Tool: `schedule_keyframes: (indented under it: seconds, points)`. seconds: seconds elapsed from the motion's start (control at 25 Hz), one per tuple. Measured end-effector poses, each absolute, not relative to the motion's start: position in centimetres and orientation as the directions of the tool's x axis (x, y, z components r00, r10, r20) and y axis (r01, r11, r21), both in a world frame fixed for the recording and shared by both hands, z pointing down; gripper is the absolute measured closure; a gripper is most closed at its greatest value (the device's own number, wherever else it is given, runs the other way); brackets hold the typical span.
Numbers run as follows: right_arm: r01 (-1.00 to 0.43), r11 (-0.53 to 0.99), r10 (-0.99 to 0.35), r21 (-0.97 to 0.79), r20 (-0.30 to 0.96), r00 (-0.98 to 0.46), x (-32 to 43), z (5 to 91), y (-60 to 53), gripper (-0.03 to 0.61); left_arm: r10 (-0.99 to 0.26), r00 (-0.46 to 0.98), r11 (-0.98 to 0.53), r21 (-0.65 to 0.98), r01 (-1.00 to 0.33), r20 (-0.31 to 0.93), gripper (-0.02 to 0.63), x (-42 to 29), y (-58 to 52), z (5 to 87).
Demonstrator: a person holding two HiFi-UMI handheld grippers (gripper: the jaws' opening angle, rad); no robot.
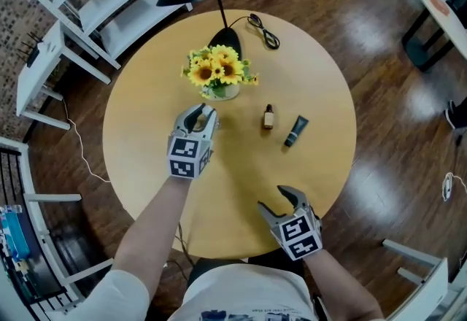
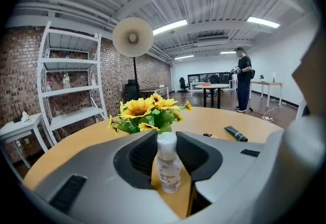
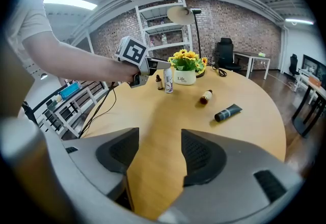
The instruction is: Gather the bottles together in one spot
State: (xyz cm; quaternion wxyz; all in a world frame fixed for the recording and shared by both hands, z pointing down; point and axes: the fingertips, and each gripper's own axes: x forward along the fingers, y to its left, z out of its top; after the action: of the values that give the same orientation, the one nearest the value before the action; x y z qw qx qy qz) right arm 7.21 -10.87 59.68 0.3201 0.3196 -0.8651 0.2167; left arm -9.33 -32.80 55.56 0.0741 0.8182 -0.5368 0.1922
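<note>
L gripper (image 1: 197,118) clamps the clear white-capped bottle (image 2: 168,164) just near of the sunflower vase (image 1: 220,91), prob. to carry it right to the amber bottle (image 1: 268,117) & dark tube (image 1: 295,130); R gripper (image 1: 277,200) waits wide, empty, at the table (image 1: 146,144) near edge.

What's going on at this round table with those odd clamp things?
A person holds a gripper in each hand and is collecting bottles. The left gripper is closed on a clear bottle with a white cap, upright beside the sunflower pot. The right gripper is open and empty near the table edge. A small brown bottle and a dark tube lie mid-table, not yet gathered.
</note>
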Motion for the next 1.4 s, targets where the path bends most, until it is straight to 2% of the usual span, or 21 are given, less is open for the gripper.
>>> schedule_keyframes:
  seconds: [0.28,0.48,0.76,1.08,1.4]
  points:
    - [-0.681,0.712,-0.407,-0.17,0.69,-0.598,7.0,59.9,-10.9,0.295,-0.858,0.34,-0.4,-0.087,-0.912,0.385,0.492,-9.9,-32.5,55.7]
    - [-0.679,0.714,-0.404,-0.171,0.692,-0.598,7.2,60.0,-10.8,0.295,-0.852,0.348,-0.411,-0.087,-0.908,0.39,0.451,-10.0,-32.3,55.3]
    - [-0.667,0.723,-0.406,-0.181,0.67,-0.621,6.5,59.2,-11.4,0.295,-0.865,0.285,-0.344,-0.074,-0.936,0.414,0.451,-11.7,-29.0,53.0]
    - [-0.646,0.752,-0.448,-0.129,0.618,-0.646,4.0,55.7,-10.7,0.295,-0.824,0.299,-0.273,0.124,-0.954,0.481,0.451,-13.5,-17.2,50.5]
    - [-0.682,0.726,-0.492,-0.09,0.624,-0.607,1.7,52.5,0.1,0.295,-0.766,0.394,-0.317,0.234,-0.919,0.509,0.451,-16.5,0.4,47.6]
